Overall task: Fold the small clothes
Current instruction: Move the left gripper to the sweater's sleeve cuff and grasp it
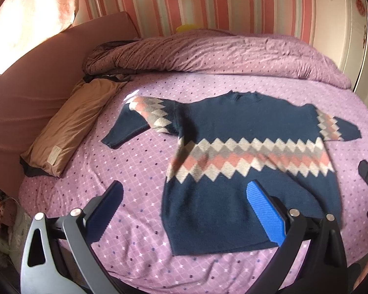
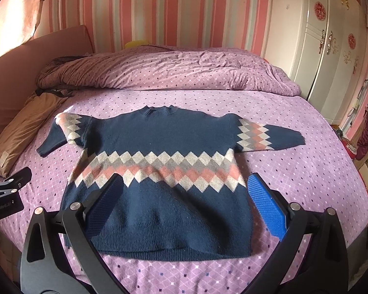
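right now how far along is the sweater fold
Barely started. Done: the navy argyle sweater lies spread flat, front up, on the purple bedsheet, collar toward the rolled duvet. In hand: nothing; the left gripper and right gripper are both open near the hem. Left: every fold. The left sleeve is bent toward the hem; the right sleeve is extended.

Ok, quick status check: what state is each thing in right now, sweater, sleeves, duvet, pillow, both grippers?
Sweater: spread flat on the bed, unfolded, neck away from the cameras.
Left sleeve: bent back at the elbow.
Right sleeve: laid out straight.
Duvet: bunched up beyond the sweater.
Pillow: lying by the headboard.
Left gripper: open, empty.
Right gripper: open, empty.
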### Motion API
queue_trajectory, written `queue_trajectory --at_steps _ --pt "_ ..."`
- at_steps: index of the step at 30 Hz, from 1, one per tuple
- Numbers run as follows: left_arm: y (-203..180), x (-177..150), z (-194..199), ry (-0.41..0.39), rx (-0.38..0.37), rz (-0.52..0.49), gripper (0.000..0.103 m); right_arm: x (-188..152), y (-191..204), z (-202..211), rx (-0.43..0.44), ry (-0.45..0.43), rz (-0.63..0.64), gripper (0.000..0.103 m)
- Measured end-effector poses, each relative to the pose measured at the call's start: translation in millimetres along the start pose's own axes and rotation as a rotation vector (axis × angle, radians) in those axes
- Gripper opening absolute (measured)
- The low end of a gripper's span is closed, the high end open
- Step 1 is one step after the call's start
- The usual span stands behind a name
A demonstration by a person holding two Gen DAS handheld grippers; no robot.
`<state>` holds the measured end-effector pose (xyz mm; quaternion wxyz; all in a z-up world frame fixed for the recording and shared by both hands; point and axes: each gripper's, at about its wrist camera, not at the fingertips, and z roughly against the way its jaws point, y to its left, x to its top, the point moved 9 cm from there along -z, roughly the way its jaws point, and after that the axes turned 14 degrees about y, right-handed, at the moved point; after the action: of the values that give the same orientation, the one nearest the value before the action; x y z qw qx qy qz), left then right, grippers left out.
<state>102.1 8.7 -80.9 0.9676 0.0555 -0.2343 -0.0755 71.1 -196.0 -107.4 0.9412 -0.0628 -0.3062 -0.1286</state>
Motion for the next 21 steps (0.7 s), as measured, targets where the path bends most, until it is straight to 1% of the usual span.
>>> queue_trajectory --at_steps 2,5,7,9,10,11,12,13,14,15,16,17,20,21 --pt "5.5 8.6 -7.3 -0.015 0.01 -0.01 0.101 6.8 7.4 -9.2 0.002 0.004 0.007 0.1" --pt "17.3 21.9 -17.2 -0.035 0.001 0.007 0.101 18.7 18.9 -23.5 0.004 0.013 0.018 0.1" --pt "25.0 33.2 -24.5 -0.049 -0.025 0.021 0.101 28.0 28.8 -33.4 0.011 0.012 0.027 0.1" --pt "32.6 46.1 -32.9 -0.076 -0.074 0.034 0.101 39.3 41.0 -44.1 0.032 0.003 0.038 0.1" --pt "35.5 51.5 -37.3 -0.084 -0.102 0.038 0.101 44.0 45.8 -48.3 0.037 0.0 0.043 0.1" --pt "37.6 57.9 -43.0 -0.099 -0.158 0.036 0.101 50.2 52.7 -54.2 0.042 -0.007 0.05 0.1" --pt "37.9 63.0 -50.8 -0.109 -0.231 0.026 0.101 56.3 59.7 -60.4 0.047 -0.015 0.058 0.1" --pt "34.9 64.8 -59.8 -0.085 -0.302 -0.002 0.101 61.3 65.0 -65.3 0.048 -0.021 0.064 0.1" --pt "31.7 63.8 -82.4 0.02 -0.391 -0.028 0.101 65.8 70.7 -71.1 0.049 -0.024 0.071 0.1" --pt "38.8 64.4 -99.7 0.066 -0.406 0.012 0.101 70.0 76.7 -77.5 0.049 -0.025 0.079 0.1" --pt "52.4 67.0 -113.4 0.065 -0.382 0.07 0.101 74.8 83.2 -86.2 0.049 -0.023 0.089 0.1" --pt "68.1 71.3 -125.7 0.039 -0.329 0.105 0.101 79.1 89.9 -94.6 0.052 -0.021 0.1 0.1" --pt "108.7 84.9 -153.7 -0.007 -0.131 0.123 0.101 88.9 105.6 -115.2 0.043 -0.015 0.131 0.1" --pt "119.4 88.3 -160.0 -0.017 -0.101 0.132 0.101 91.4 110.7 -121.6 0.04 -0.013 0.141 0.1"
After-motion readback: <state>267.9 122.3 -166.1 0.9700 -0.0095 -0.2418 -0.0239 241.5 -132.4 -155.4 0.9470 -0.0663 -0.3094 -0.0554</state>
